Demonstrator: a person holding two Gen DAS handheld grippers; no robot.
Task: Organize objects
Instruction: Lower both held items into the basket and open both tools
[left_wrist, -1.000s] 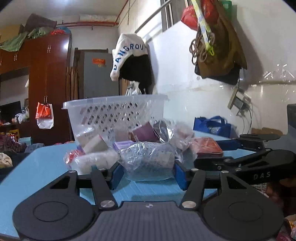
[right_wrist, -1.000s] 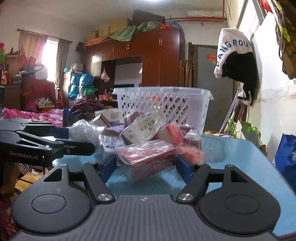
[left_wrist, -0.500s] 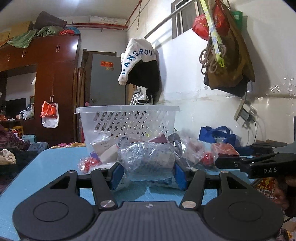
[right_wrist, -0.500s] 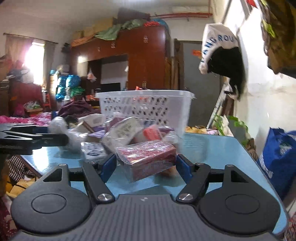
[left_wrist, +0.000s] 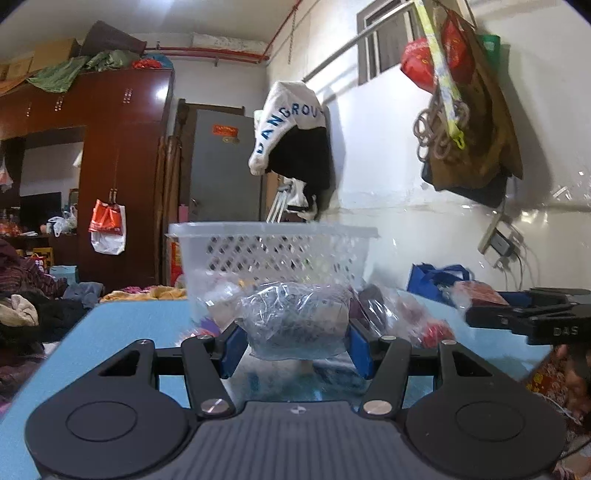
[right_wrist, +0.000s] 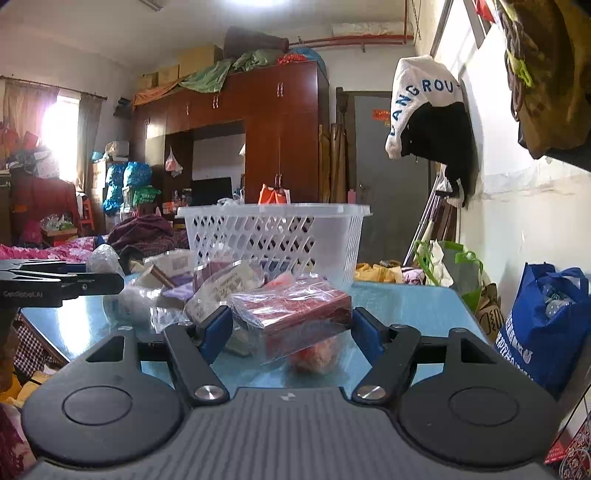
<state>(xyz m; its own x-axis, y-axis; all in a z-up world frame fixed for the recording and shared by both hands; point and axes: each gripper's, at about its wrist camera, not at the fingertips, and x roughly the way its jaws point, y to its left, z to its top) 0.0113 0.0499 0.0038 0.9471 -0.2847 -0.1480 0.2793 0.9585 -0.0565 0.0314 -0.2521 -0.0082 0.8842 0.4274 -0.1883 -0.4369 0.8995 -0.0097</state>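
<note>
Left wrist view: the left gripper (left_wrist: 295, 341) is clamping a crinkled clear bag (left_wrist: 297, 321) between its blue pads, and it is now rising off the blue desk (left_wrist: 122, 325). A second ago the bag was sitting low among the pile; now it is hanging clear of the surface, level with the lower wall of the white basket (left_wrist: 273, 251) at the desk's far edge. The basket is filling more of the view, so the carry towards it is likely under way.

Right wrist view: the right gripper (right_wrist: 291, 326) is squeezing a wrapped red box (right_wrist: 295, 312), tilted, and lifting it above a red item (right_wrist: 314, 354) on the desk. The remaining packets (right_wrist: 207, 284) are lying piled just in front of the basket. The room has been swinging leftward in this view.
</note>
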